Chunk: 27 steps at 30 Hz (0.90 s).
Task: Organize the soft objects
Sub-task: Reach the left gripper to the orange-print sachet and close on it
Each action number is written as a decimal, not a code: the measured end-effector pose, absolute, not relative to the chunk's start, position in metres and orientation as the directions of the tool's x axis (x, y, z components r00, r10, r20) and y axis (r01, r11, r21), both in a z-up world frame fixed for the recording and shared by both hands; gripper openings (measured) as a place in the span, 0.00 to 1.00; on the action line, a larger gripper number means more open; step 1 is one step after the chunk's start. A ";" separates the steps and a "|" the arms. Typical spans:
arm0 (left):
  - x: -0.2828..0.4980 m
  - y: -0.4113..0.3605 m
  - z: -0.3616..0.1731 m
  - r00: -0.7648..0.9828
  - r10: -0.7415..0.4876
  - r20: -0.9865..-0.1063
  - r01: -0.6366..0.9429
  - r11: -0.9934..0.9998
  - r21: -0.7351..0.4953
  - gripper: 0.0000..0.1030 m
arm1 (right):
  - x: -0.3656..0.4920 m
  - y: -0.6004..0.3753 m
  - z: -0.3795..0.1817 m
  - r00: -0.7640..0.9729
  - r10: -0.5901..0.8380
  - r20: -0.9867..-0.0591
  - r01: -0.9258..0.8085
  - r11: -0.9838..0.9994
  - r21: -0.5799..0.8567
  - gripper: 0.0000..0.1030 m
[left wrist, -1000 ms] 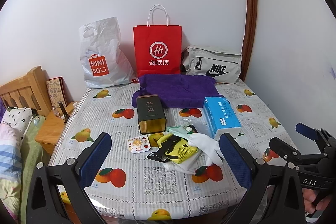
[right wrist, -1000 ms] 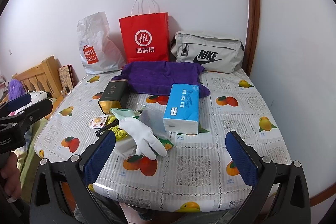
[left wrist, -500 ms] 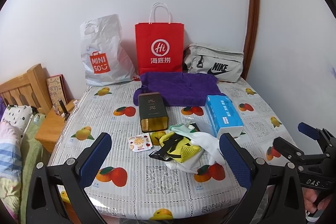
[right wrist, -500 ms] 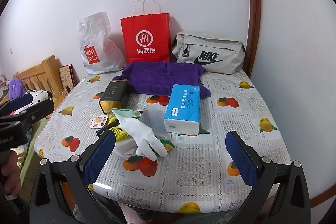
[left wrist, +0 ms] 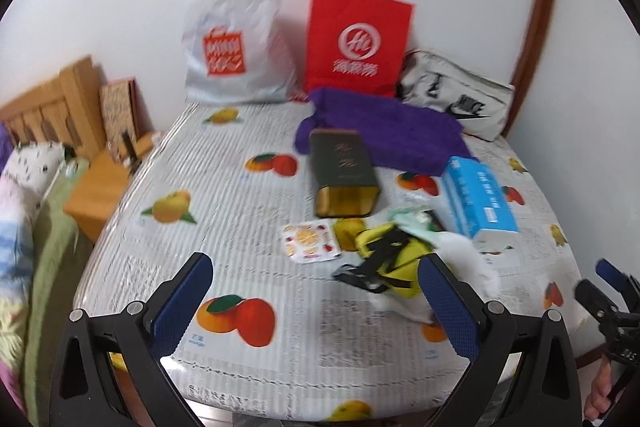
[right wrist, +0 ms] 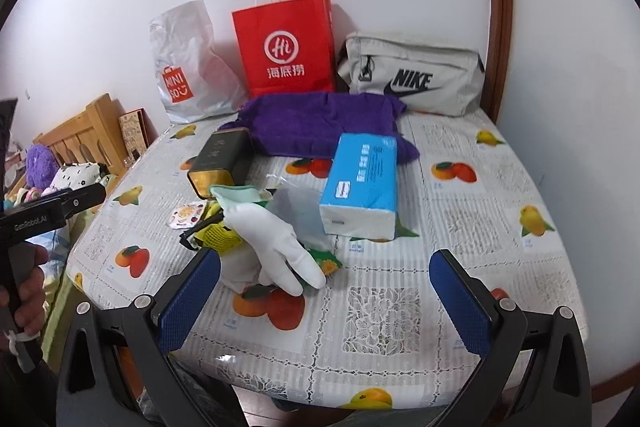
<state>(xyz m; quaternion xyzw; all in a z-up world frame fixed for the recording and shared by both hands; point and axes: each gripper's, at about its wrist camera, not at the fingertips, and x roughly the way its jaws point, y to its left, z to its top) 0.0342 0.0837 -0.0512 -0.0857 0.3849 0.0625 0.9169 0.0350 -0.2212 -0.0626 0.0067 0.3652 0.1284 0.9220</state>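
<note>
A heap of soft things lies near the table's front: a white glove (right wrist: 276,247) with a pale green cuff, over a yellow mesh item with black straps (left wrist: 384,259) (right wrist: 218,233). Behind it a purple towel (right wrist: 320,123) (left wrist: 384,131) is spread, with a blue tissue pack (right wrist: 360,183) (left wrist: 478,197) at its right. My left gripper (left wrist: 316,299) hovers open over the front left of the table, the heap at its right finger. My right gripper (right wrist: 324,295) is open just in front of the glove, nothing between its fingers.
A dark green tin (left wrist: 344,171) lies beside the heap, with a small fruit-print packet (left wrist: 310,241). Against the wall stand a white plastic bag (right wrist: 188,71), a red paper bag (right wrist: 286,47) and a grey Nike bag (right wrist: 412,79). A bed and wooden headboard (left wrist: 52,107) flank the table's left edge.
The left gripper has swung left and forward with motion blur, so the heap now sits at its right finger. The right gripper has barely moved. Both stay open.
</note>
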 end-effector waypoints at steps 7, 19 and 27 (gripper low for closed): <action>0.049 0.111 -0.091 0.702 0.028 -0.712 -0.235 0.952 -0.195 1.00 | 0.048 -0.218 -0.083 0.682 0.243 -0.690 -0.234 0.966 0.109 1.00; 0.106 0.116 -0.151 0.572 0.002 -0.820 -0.254 0.952 -0.174 1.00 | 0.077 -0.203 -0.128 0.611 0.237 -0.755 -0.255 0.962 0.095 1.00; 0.149 0.102 -0.172 0.569 0.000 -0.822 -0.183 0.975 -0.126 1.00 | 0.094 -0.199 -0.154 0.562 0.243 -0.791 -0.260 0.959 0.110 1.00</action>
